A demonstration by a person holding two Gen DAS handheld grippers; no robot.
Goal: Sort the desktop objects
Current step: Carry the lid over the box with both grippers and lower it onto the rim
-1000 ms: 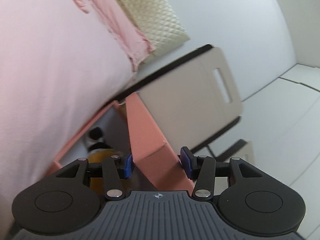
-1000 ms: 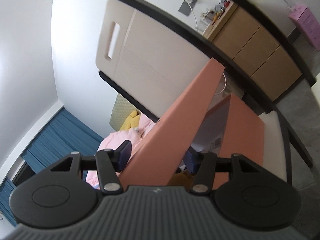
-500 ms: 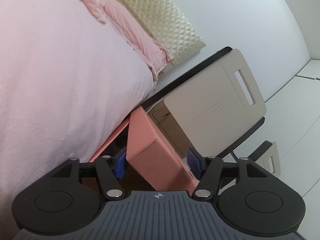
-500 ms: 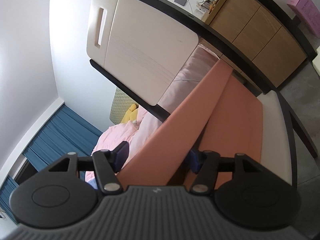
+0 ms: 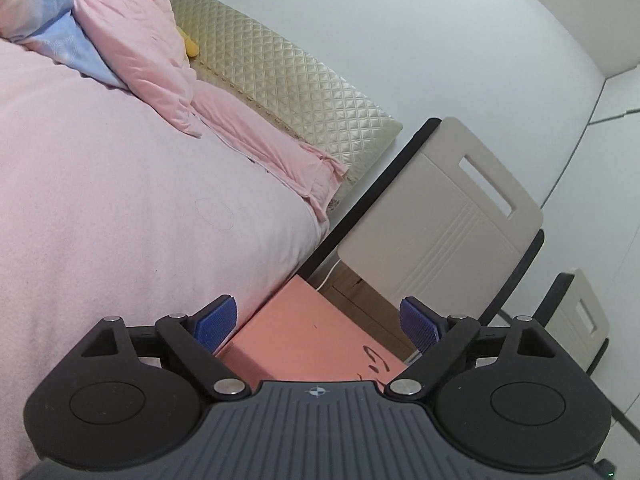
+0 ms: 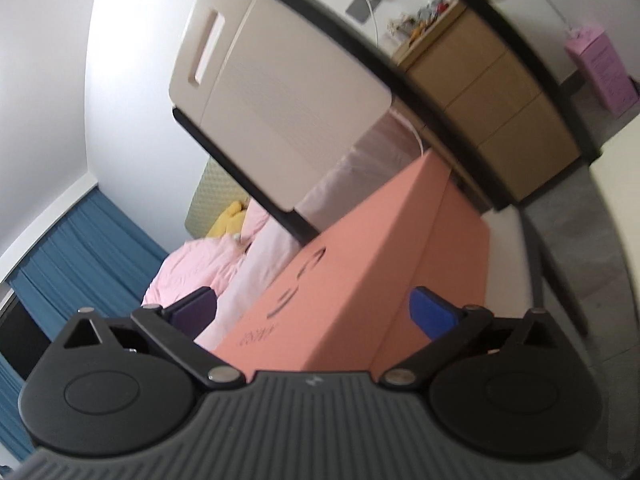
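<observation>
- Left gripper (image 5: 316, 322): blue-padded jaws stand wide apart, nothing between the pads in contact. The salmon-pink rectangular cardboard box (image 5: 308, 340) lies below and between them, lid down, dark handwriting on its top face.
- Right gripper (image 6: 314, 314): jaws likewise spread, both pads clear of the same box (image 6: 352, 264), which shows here as a closed lid with printed marks and one long side wall.
- Where the box sits: on a pale tabletop (image 6: 508, 240) (only a strip shows), just beside the pink-sheeted bed (image 5: 120, 200) and near the beige plastic bed-end board with a slot handle (image 5: 448, 224).
- Step in hand, as judged: the lid looks shut and neither tool grips it, so the closing step appears done; the contents cannot be seen.
- Next move, as judged: either lift both tools straight off, or close on the box's side walls to shift it. A grip needs the pads on opposite walls, not on the lid edge, or the lid may pop.
- Edges: the box's far corner lies close to the black bed-frame rail (image 6: 460, 56); the white cable (image 5: 328, 276) runs just behind it.
- Open room: mainly upward and back toward the holder; the bed crowds the left side, the wooden drawer cabinet (image 6: 492, 92) stands well apart.
</observation>
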